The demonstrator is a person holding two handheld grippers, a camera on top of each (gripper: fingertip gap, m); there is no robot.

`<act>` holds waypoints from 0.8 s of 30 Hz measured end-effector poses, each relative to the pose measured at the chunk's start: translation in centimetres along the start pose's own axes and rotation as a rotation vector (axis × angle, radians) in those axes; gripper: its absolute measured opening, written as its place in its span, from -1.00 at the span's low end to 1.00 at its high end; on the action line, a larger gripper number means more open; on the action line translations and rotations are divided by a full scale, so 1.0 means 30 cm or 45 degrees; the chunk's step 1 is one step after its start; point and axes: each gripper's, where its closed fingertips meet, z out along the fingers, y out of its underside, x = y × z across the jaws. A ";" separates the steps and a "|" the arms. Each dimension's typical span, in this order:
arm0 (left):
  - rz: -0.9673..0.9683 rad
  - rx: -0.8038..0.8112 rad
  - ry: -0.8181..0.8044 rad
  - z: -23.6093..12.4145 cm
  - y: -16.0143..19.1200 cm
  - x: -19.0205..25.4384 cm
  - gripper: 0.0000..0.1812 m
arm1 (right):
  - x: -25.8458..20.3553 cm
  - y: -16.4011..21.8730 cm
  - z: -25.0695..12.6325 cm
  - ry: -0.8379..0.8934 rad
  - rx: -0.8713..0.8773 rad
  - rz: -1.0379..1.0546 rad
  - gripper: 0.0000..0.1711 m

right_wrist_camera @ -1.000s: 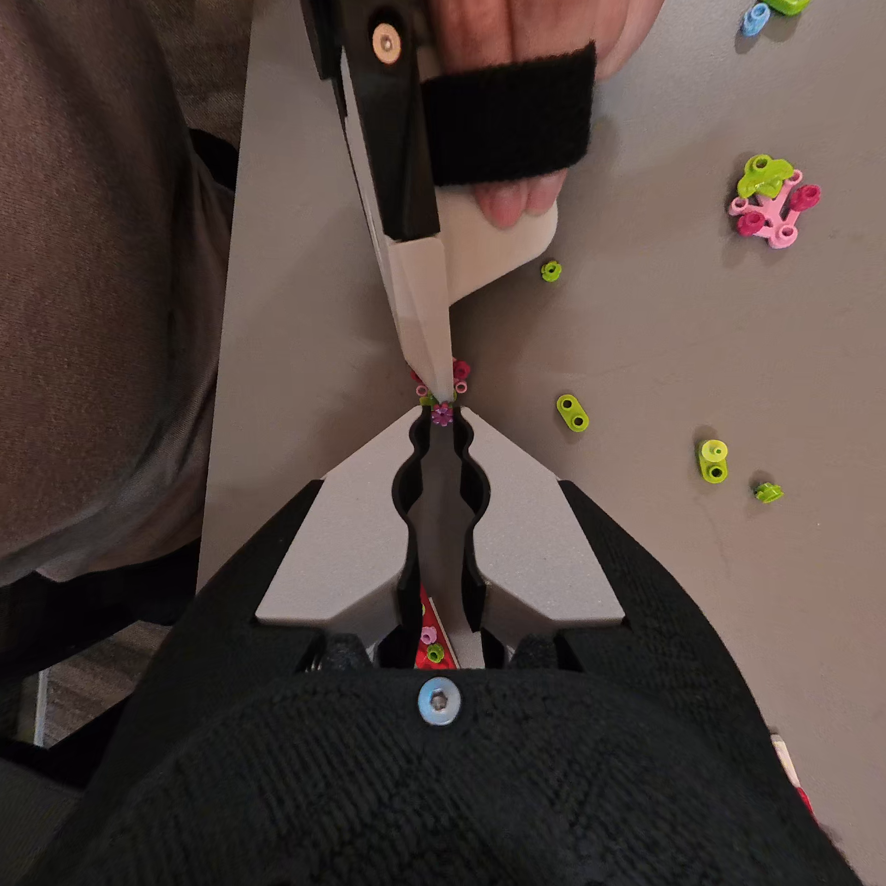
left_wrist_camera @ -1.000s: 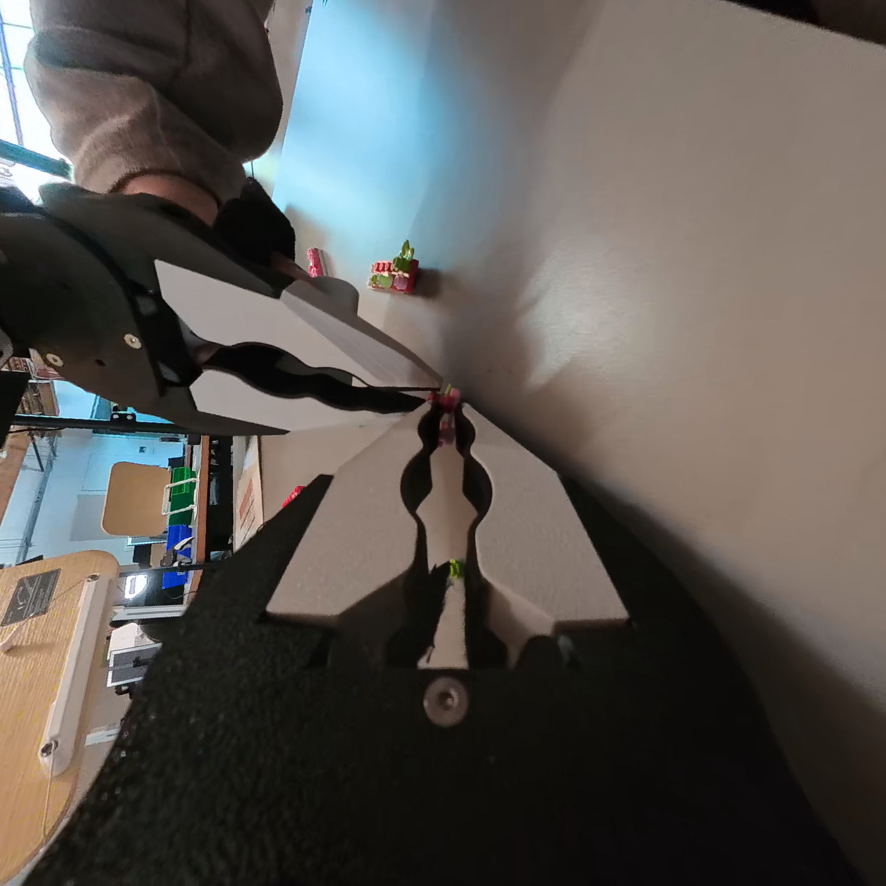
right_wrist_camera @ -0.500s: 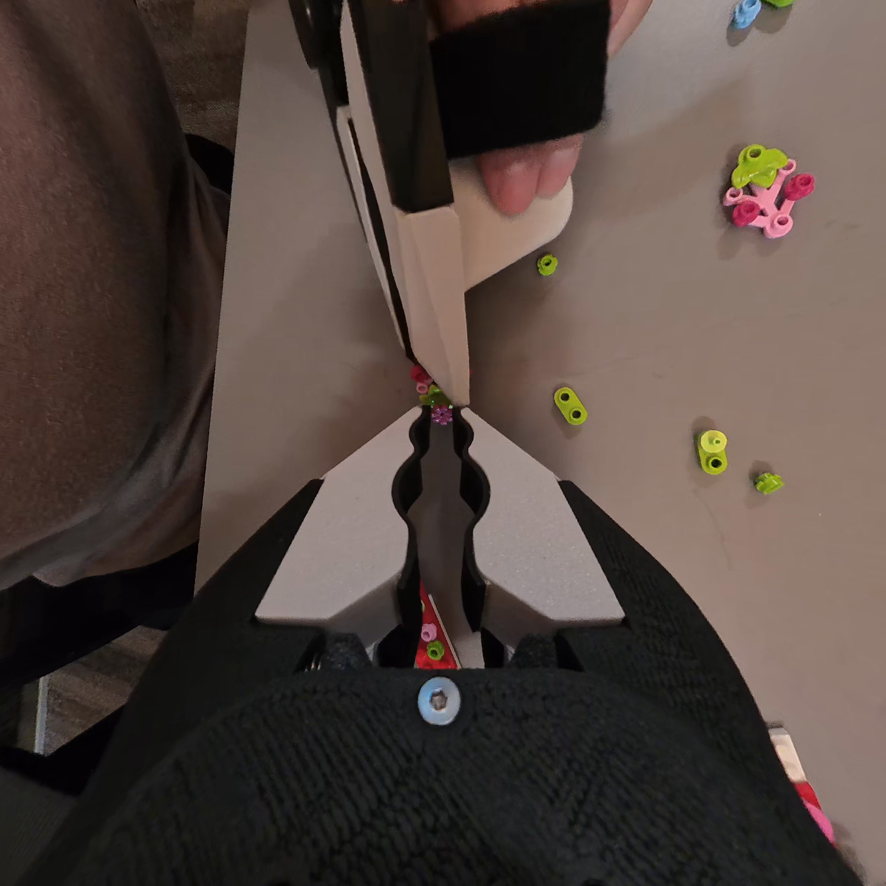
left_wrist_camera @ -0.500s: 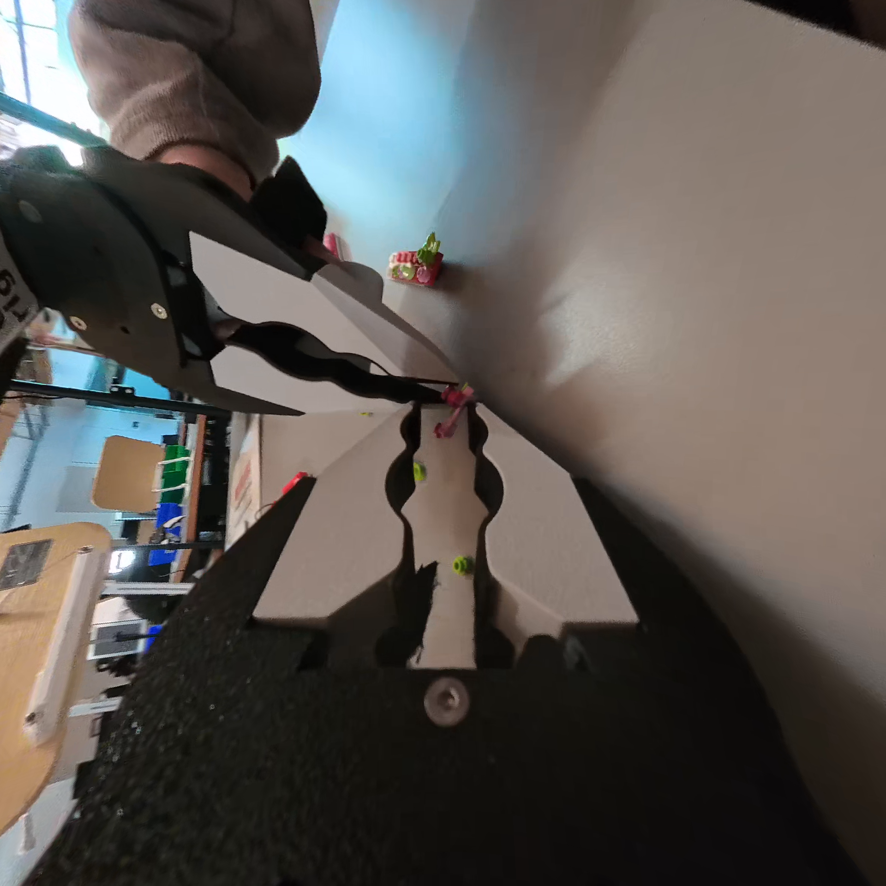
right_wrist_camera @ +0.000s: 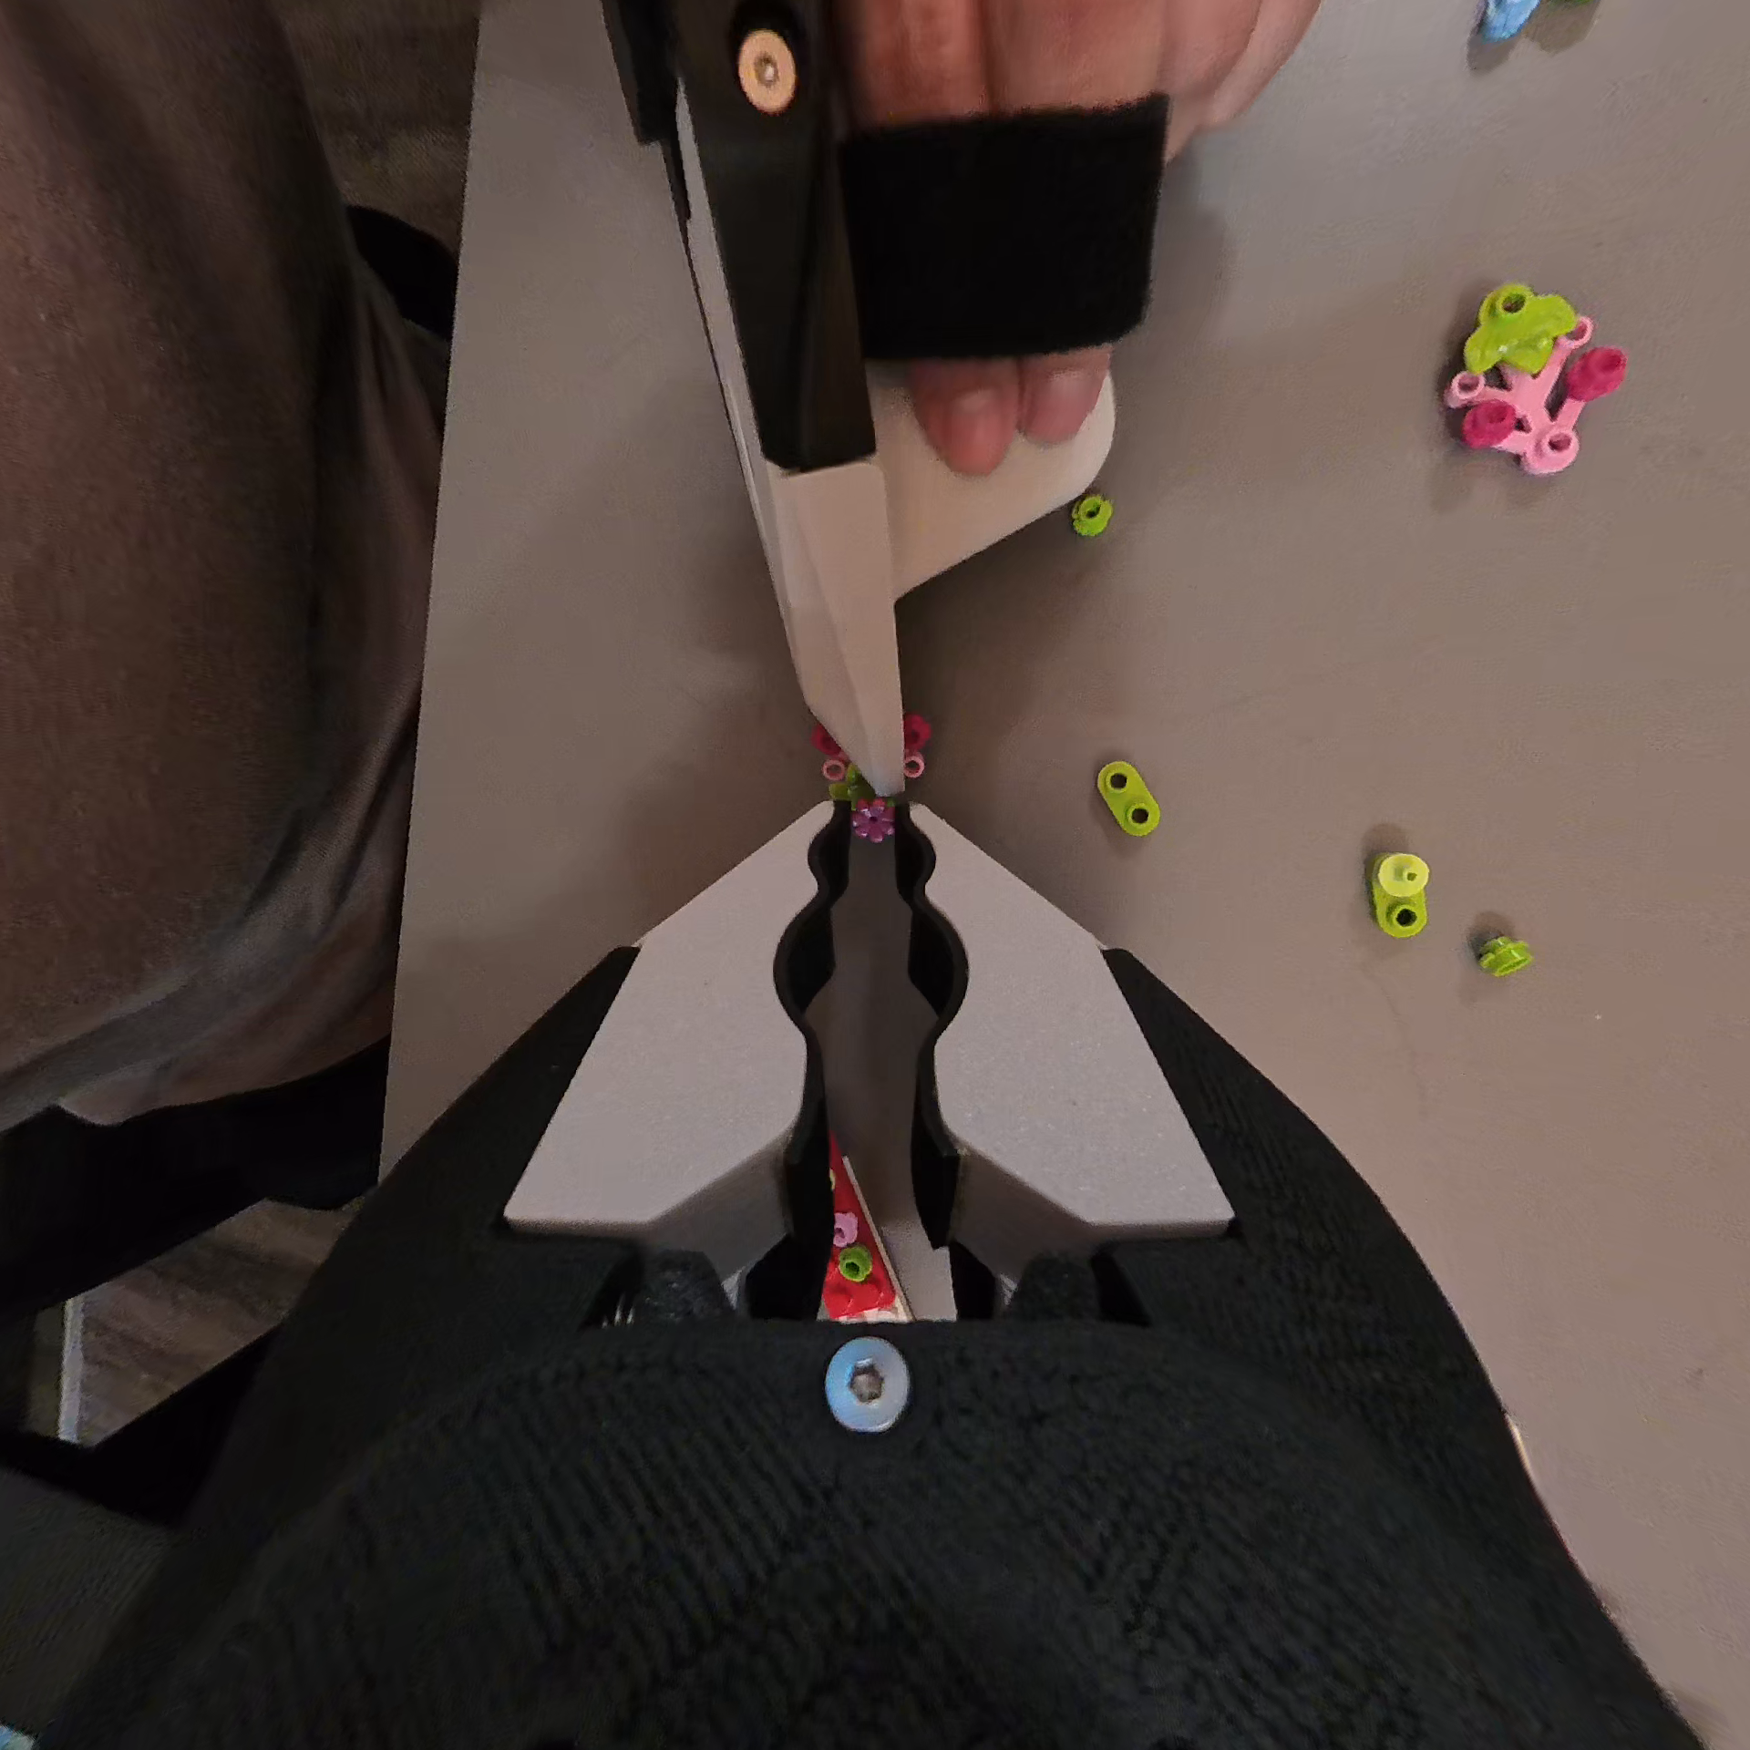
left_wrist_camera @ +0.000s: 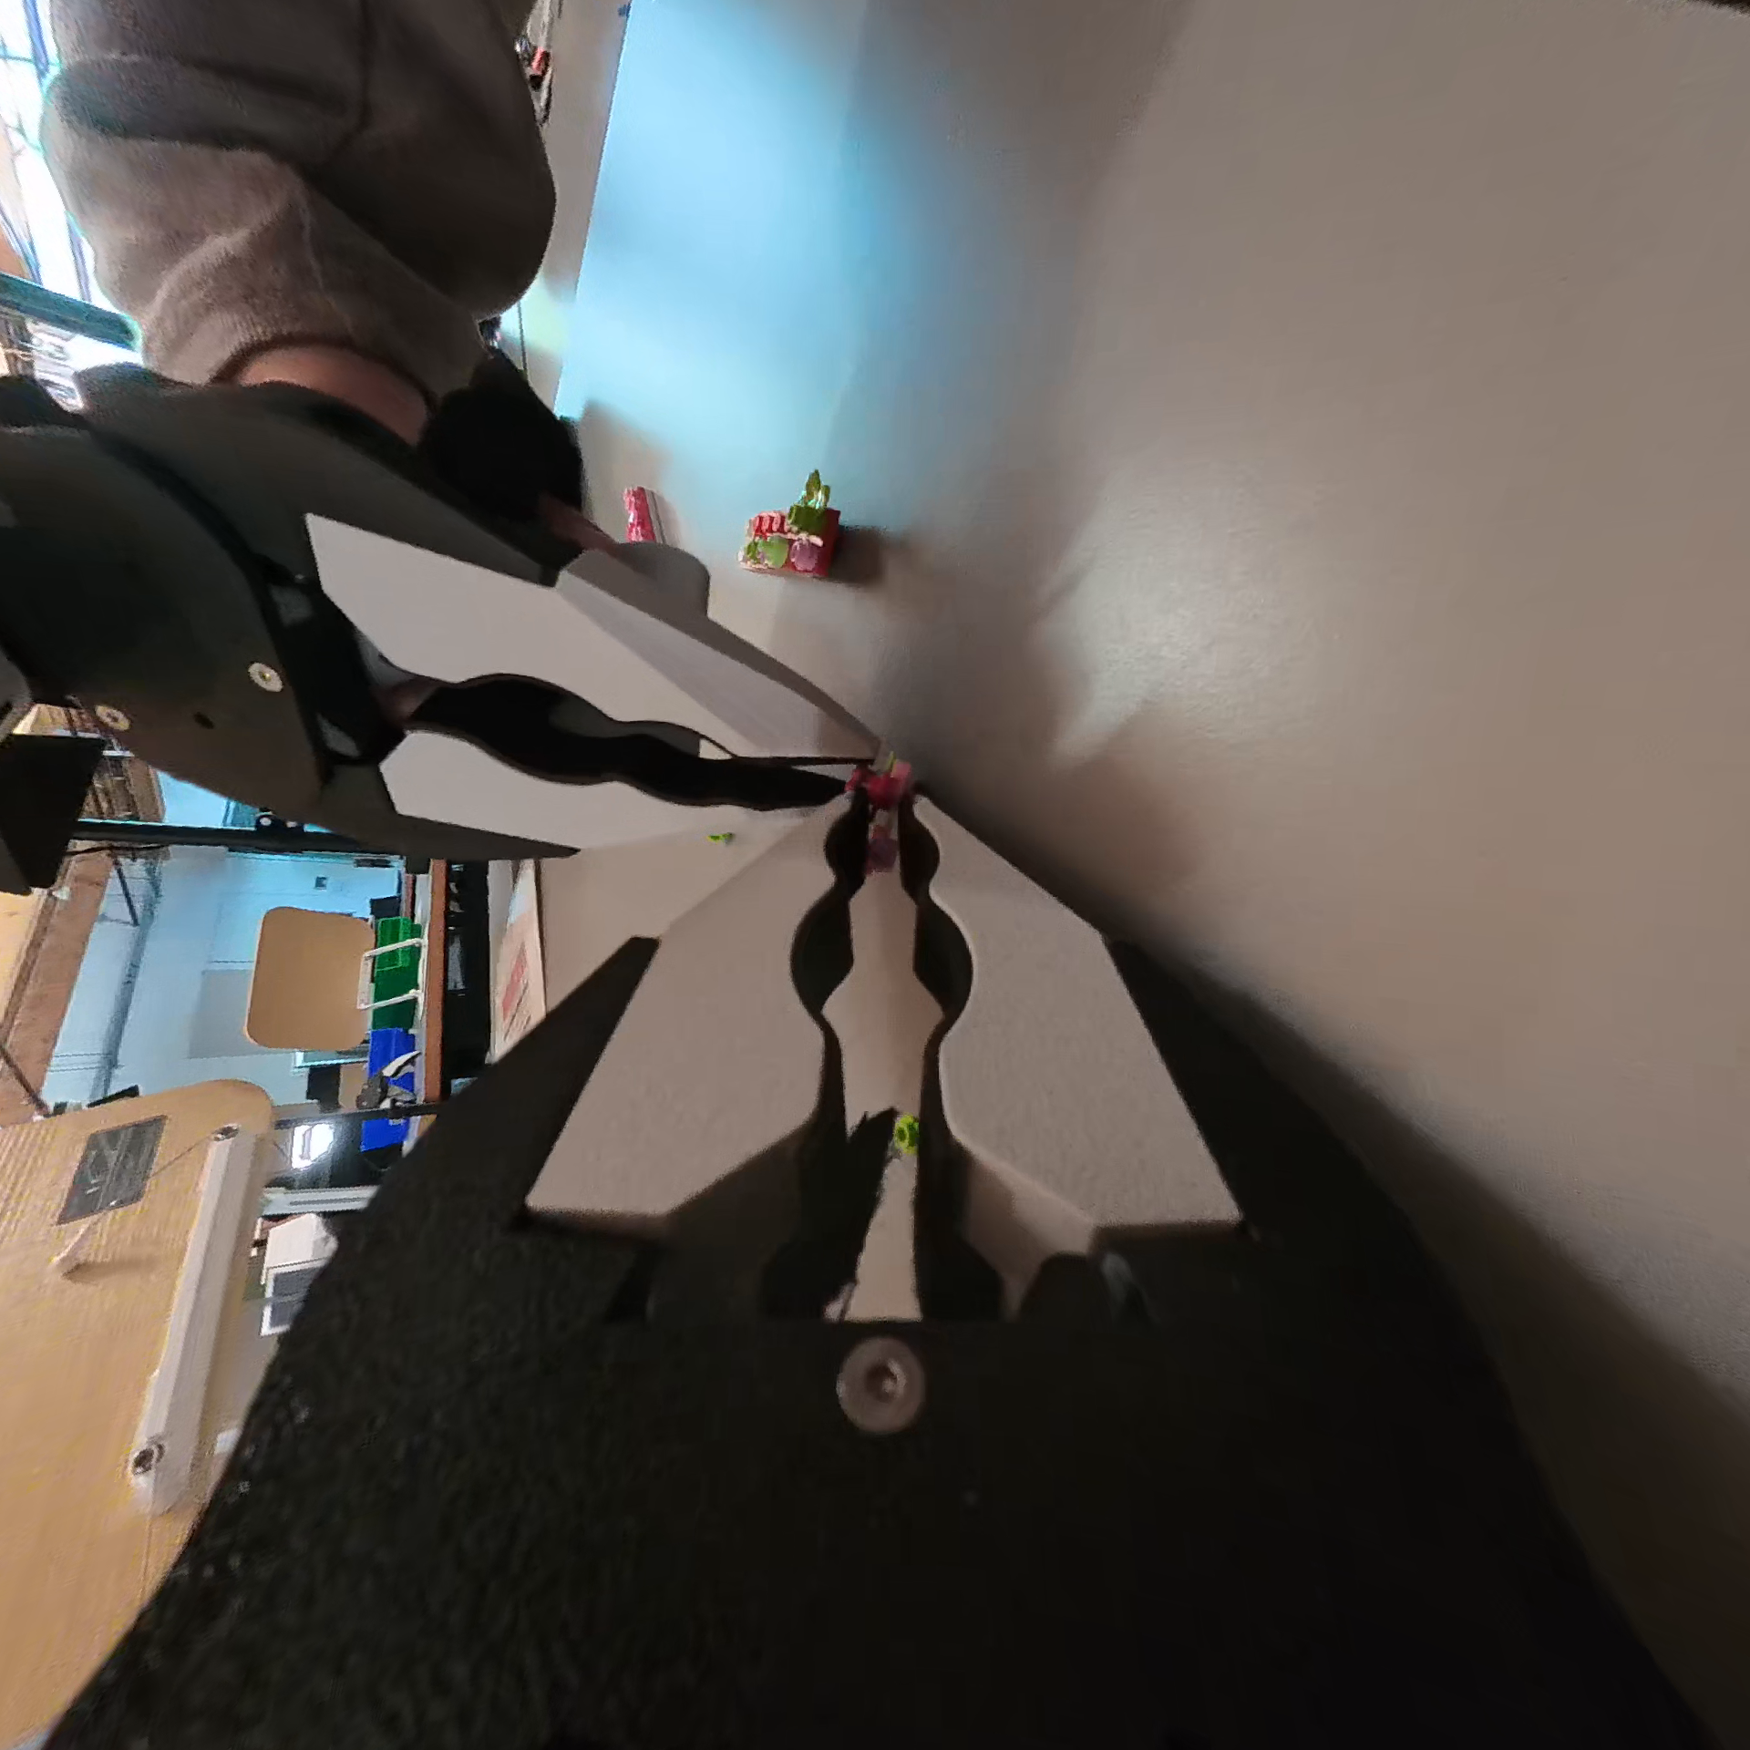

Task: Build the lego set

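Observation:
My left gripper (left_wrist_camera: 881, 814) is shut on a small pink branch piece (left_wrist_camera: 883, 843) with magenta buds and a green leaf. In the right wrist view the left gripper (right_wrist_camera: 881, 778) comes down from the top, and the branch (right_wrist_camera: 915, 735) shows on both sides of its tips. My right gripper (right_wrist_camera: 873, 816) is shut on a tiny purple flower (right_wrist_camera: 872, 821) and holds it against the branch. In the left wrist view the right gripper (left_wrist_camera: 852, 762) reaches in from the left, tip to tip with the left one. Both are just above the grey table (right_wrist_camera: 1326, 663).
A second pink branch with a lime leaf (right_wrist_camera: 1529, 379) lies at the right. Loose lime pieces (right_wrist_camera: 1127, 798) (right_wrist_camera: 1399, 895) (right_wrist_camera: 1504, 954) (right_wrist_camera: 1091, 514) are scattered there. A red build with greenery (left_wrist_camera: 791, 540) stands farther off. The table edge (right_wrist_camera: 431, 758) and a person's lap are at the left. Only a small space, under 4 cm, lies between the two pairs of fingers.
The grippers stay tip to tip. The pink branch tilted sideways half a second ago and now stands straighter. The left gripper has shifted slightly left in the right wrist view.

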 end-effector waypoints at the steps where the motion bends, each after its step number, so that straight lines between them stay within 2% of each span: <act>1: 0.009 -0.005 -0.004 0.000 0.002 -0.001 -0.96 | 0.001 0.000 0.000 0.002 -0.001 -0.001 -0.91; 24: 0.119 -0.113 -0.055 0.007 0.016 -0.015 -0.97 | 0.017 0.003 -0.003 0.009 0.021 0.010 -0.91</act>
